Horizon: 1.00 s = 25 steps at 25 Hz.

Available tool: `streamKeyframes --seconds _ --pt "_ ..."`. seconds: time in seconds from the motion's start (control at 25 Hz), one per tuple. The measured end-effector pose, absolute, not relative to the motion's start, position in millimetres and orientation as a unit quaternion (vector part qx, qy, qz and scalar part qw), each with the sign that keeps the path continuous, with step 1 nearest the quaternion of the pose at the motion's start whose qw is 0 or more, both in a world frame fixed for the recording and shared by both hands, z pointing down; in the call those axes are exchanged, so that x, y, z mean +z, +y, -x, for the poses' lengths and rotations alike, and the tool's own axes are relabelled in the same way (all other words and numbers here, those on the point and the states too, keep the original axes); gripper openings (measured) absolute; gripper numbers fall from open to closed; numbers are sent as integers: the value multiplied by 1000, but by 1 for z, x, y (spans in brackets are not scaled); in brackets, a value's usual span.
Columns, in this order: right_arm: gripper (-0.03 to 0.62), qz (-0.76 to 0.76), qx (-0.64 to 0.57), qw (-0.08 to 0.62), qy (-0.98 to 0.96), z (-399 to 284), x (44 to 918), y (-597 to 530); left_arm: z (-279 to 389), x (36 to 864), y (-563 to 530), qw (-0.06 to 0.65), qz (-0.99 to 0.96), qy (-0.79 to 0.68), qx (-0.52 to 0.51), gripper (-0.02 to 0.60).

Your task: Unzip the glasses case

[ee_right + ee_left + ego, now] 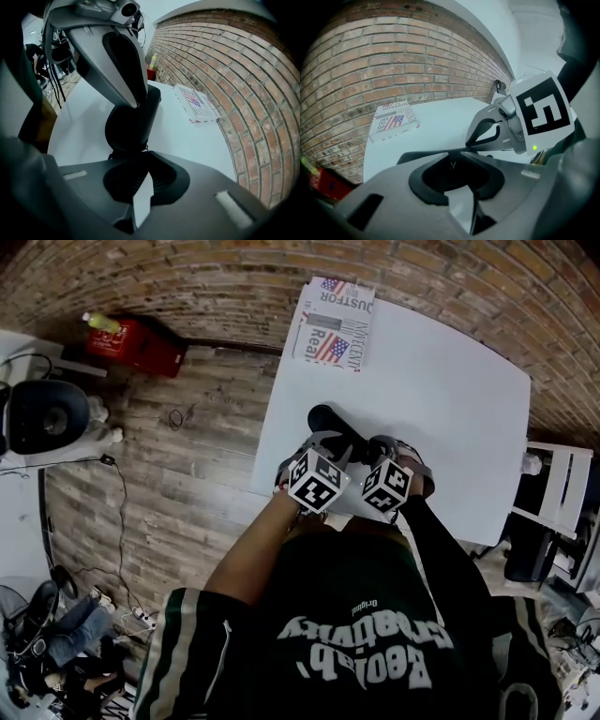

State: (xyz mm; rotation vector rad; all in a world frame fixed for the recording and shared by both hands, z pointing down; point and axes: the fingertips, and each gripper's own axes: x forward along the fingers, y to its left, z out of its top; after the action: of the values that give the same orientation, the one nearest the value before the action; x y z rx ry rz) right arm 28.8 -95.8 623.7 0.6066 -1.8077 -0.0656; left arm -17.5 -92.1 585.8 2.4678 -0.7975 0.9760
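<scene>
"Where's the case?"
"The glasses case (328,418) is on the white table (450,381), near edge, left of middle (flag-printed booklet (333,322) at the far edge)."
"Grippers?"
"Left gripper (459,152) is clamped on the case body. Right gripper (143,151) is pinched tight at its near end, maybe on the zip pull. It's too small to tell."

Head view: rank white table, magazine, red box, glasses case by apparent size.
1. white table
2. magazine and red box: look about alike, so not ranked; the box sits lower, on the floor
3. glasses case, only partly visible
</scene>
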Motion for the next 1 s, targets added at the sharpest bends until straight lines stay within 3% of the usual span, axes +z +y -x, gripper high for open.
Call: streamKeyframes --seconds 0.24,0.28,0.4,0.52,0.84,0.88,0.92,1.0 --pt "22 -259 -4 562 -786 -30 624 -89 19 583 -93 166 -881 -302 325 69" --pt "53 -256 14 556 -791 -31 625 -84 20 582 -93 163 -881 -309 319 69" --pt "250 -240 94 519 -815 -29 628 -60 33 577 -91 165 -876 -341 299 63" --pt "315 -235 151 474 -835 -21 623 -45 59 572 -90 166 -868 -372 283 63" --pt "374 -229 117 447 -857 31 614 -52 97 590 -78 190 -845 -394 307 61" --pt "366 -234 110 451 -854 32 615 -56 97 591 -77 191 -845 -394 307 61" --pt "307 -237 105 455 -852 32 615 -59 96 591 -76 193 -845 -394 306 61" --pt "301 -238 115 448 -854 29 613 -61 96 594 -75 197 -845 -392 305 60"
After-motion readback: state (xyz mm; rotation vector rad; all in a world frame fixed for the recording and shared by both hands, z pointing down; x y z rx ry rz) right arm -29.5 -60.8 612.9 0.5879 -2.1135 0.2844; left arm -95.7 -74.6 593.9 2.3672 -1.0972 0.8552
